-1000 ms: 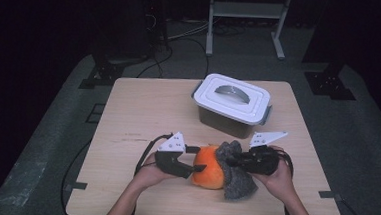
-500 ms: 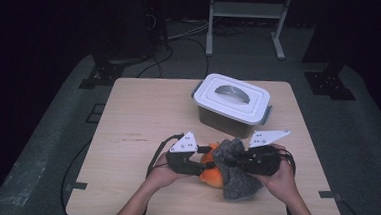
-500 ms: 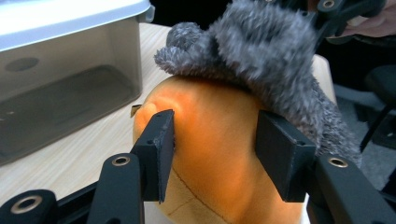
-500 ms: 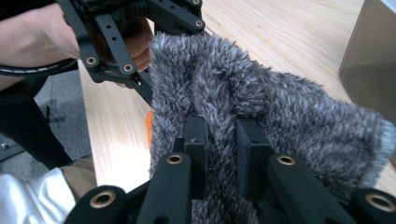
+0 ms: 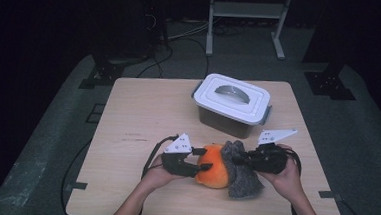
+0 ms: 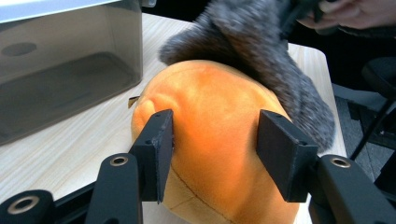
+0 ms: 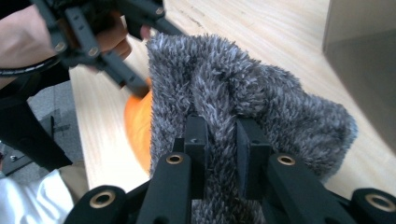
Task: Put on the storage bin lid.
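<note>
Two grippers work an orange plush and a grey fur cloth at the table's near edge.

The left gripper point(image 5: 204, 167) has just been closing, and its pads now clamp the plush point(image 5: 214, 165); the cloth point(image 5: 241, 169) drapes over the plush's right side, pinched in the right gripper point(image 5: 239, 160); a lidded box point(image 5: 231, 105) sits behind.

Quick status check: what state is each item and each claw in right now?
Orange plush: on the table, squeezed between the left claw's pads.
Grey furry cloth: draped against the plush, bunched in the right claw.
Storage box: lid on.
Left claw: just closing, now pressing the plush.
Right claw: clamped on the cloth.
</note>
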{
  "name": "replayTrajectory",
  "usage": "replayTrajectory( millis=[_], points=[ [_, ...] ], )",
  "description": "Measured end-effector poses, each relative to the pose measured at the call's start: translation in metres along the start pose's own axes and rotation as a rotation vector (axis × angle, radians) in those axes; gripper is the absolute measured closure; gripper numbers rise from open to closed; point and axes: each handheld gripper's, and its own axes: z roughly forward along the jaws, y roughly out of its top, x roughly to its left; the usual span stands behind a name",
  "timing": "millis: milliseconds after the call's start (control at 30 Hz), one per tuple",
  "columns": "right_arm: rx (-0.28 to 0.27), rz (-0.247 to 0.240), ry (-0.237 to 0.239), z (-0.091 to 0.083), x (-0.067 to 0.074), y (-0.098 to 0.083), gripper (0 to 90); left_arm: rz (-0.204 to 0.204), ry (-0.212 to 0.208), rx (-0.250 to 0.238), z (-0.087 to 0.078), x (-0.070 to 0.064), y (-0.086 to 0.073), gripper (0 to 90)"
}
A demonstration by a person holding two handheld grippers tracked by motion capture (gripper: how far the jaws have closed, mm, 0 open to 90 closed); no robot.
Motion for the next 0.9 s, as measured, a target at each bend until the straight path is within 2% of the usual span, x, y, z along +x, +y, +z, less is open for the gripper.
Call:
replayTrajectory(
  millis=[100, 133, 200, 233, 367, 467, 533, 633, 733, 800, 900],
  points=[
    [0.033, 0.002, 0.005, 0.009, -0.004, 0.001, 76.1, -0.012, 0.006, 0.005, -0.003, 0.002, 0.001, 41.1],
    [0.033, 0.008, 0.012, 0.011, -0.004, 0.0, 76.1, -0.016, 0.022, 0.002, -0.005, 0.003, 0.001, 37.5],
    [0.027, 0.008, 0.013, 0.012, -0.004, -0.004, 76.2, -0.052, 0.053, 0.004, -0.005, 0.005, 0.002, 27.0],
    [0.025, 0.013, 0.018, 0.011, -0.004, -0.006, 76.2, -0.063, 0.044, 0.002, -0.004, 0.006, 0.001, 26.1],
    [0.044, 0.025, 0.016, 0.007, -0.006, -0.014, 76.1, -0.048, 0.002, 0.002, 0.002, 0.001, 0.0, 36.2],
    [0.05, 0.001, 0.0, -0.001, -0.001, -0.01, 76.3, -0.024, -0.005, -0.003, 0.004, -0.004, 0.004, 39.7],
    [0.031, -0.024, 0.01, -0.007, 0.007, -0.001, 76.4, -0.015, -0.016, -0.011, 0.006, -0.007, 0.005, 40.3],
    [0.02, -0.074, 0.025, -0.008, 0.02, 0.017, 76.4, 0.024, -0.037, -0.017, 0.01, -0.014, 0.009, 40.5],
    [0.054, -0.117, 0.017, -0.001, 0.027, 0.03, 76.3, 0.072, -0.036, -0.003, 0.011, -0.021, 0.011, 40.5],
    [0.077, -0.123, 0.019, 0.004, 0.027, 0.033, 76.3, 0.077, -0.027, 0.006, 0.01, -0.02, 0.01, 40.9],
    [0.08, -0.104, 0.013, 0.005, 0.021, 0.03, 76.4, 0.059, -0.022, 0.007, 0.008, -0.015, 0.007, 41.1]
  ],
)
